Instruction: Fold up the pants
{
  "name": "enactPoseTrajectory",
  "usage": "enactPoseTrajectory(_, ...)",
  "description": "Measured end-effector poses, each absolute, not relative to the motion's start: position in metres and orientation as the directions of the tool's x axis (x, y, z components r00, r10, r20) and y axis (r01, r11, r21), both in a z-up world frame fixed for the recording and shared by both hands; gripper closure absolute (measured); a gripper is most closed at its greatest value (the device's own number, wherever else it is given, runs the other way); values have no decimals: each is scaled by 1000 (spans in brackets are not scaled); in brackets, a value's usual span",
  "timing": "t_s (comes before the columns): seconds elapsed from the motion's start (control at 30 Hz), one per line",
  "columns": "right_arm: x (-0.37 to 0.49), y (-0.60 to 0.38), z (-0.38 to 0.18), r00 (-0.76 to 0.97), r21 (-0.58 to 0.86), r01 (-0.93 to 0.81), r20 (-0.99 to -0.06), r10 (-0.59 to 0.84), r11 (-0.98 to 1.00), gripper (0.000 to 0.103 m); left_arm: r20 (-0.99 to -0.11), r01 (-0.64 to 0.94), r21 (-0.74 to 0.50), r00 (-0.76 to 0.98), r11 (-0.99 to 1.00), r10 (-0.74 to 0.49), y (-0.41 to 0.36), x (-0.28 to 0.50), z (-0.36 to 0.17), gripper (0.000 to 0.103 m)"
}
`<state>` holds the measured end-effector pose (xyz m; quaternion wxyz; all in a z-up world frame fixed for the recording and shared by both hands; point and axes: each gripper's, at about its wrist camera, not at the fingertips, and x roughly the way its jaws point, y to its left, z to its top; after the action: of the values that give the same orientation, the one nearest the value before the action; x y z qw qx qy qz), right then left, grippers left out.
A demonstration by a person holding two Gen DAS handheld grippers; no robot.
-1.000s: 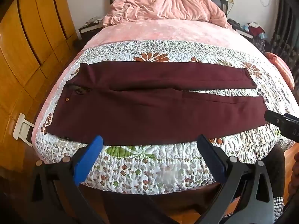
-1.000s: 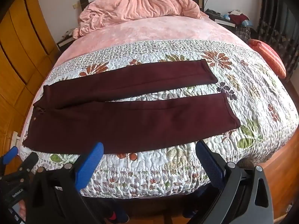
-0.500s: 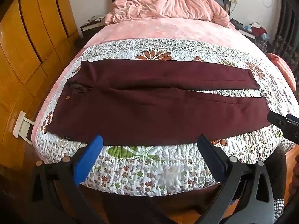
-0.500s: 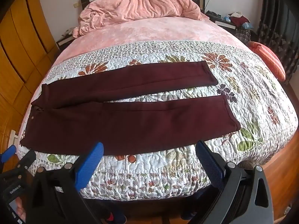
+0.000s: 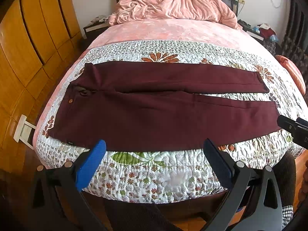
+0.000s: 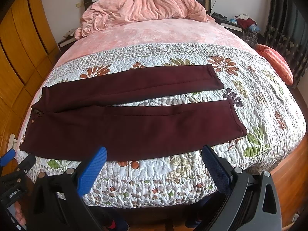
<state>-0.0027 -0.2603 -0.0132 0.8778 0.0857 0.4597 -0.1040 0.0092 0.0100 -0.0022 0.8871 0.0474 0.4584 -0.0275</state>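
Pants (image 5: 154, 111), maroon, spread flat across the quilt (image 5: 154, 173) near the foot of the bed (image 5: 173, 30), filling the middle of both frames. Waist at frame left with a small button (image 5: 70, 101) showing; two legs running to the right, slightly parted, hems at right of centre in the right wrist view (image 6: 217, 77). Near edge of the lower leg just above the blue pads in both views, not touching them. Left hand-held gripper (image 5: 154, 165) at the bottom of its frame, released, jaws wide apart, nothing between them, low over the quilt's front edge. Right hand-held gripper (image 6: 154, 170) likewise at bottom centre of its own frame, released and holding nothing, also visible as a dark tip at the right edge of the left wrist view, beside the lower leg's hem. Crumpled pink blanket (image 6: 142, 5) at the top of the frame against the headboard. Wooden wardrobe (image 5: 28, 48) along the left edge. Orange cushion (image 6: 275, 63) at the right.
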Motion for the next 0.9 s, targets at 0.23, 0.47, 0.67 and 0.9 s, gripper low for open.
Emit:
enactPoseTrajectory(0.23,-3,-261,-14,557,52,264,-824,-108,963,4,-816,95,60,577,994,-5,11,9,-2,3)
enactPoseTrajectory(0.47,-3,-261,-13,557,53,265,-823,-108,963,4,-816,95,59,578,994,-7,11,10,-2,3)
enactPoseTrajectory(0.67,-3,-261,-14,557,52,266,-823,-110,963,4,-816,99,64,579,993,-5,10,12,-2,3)
enactPoseTrajectory(0.9,-2,-262,-14,556,53,265,-825,-107,963,4,-814,100,66,581,993,-5,10,13,-2,3)
